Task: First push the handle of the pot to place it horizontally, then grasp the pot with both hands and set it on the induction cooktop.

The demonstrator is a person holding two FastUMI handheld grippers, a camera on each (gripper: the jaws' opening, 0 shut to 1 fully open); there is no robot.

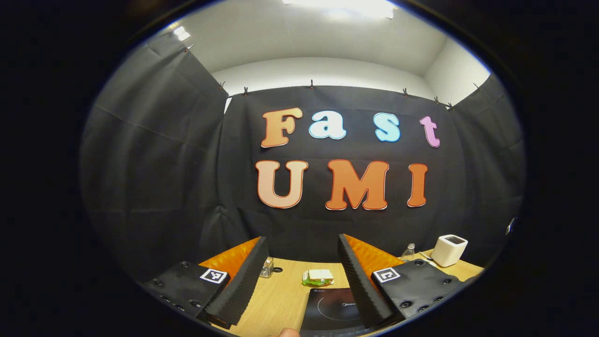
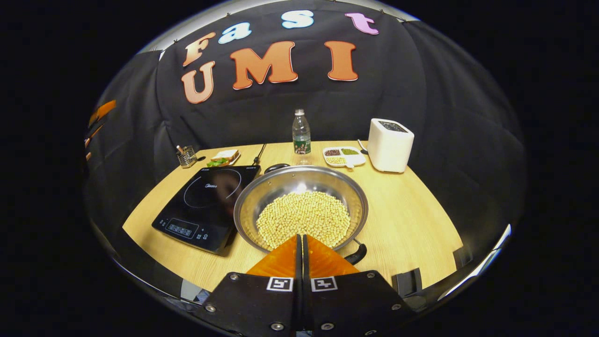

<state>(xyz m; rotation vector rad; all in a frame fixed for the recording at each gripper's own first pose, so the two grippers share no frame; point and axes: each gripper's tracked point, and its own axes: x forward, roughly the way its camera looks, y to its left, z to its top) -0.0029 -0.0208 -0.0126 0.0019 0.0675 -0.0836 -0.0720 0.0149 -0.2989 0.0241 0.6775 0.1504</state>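
In the right gripper view a steel pot (image 2: 262,196) full of yellow beans (image 2: 304,217) sits on the wooden table (image 2: 407,220). One black handle (image 2: 356,254) sticks out at its near right, another (image 2: 277,167) at its far side. The black induction cooktop (image 2: 206,201) lies just left of the pot. My right gripper (image 2: 300,241) is shut, empty, its tips over the pot's near rim. In the left gripper view my left gripper (image 1: 302,255) is open and empty, held high over the cooktop (image 1: 330,309).
At the back of the table stand a water bottle (image 2: 301,132), a white toaster (image 2: 389,144), a divided dish of grains (image 2: 344,156), a sandwich on greens (image 2: 223,157) and a small utensil holder (image 2: 187,156). Black cloth walls close the booth.
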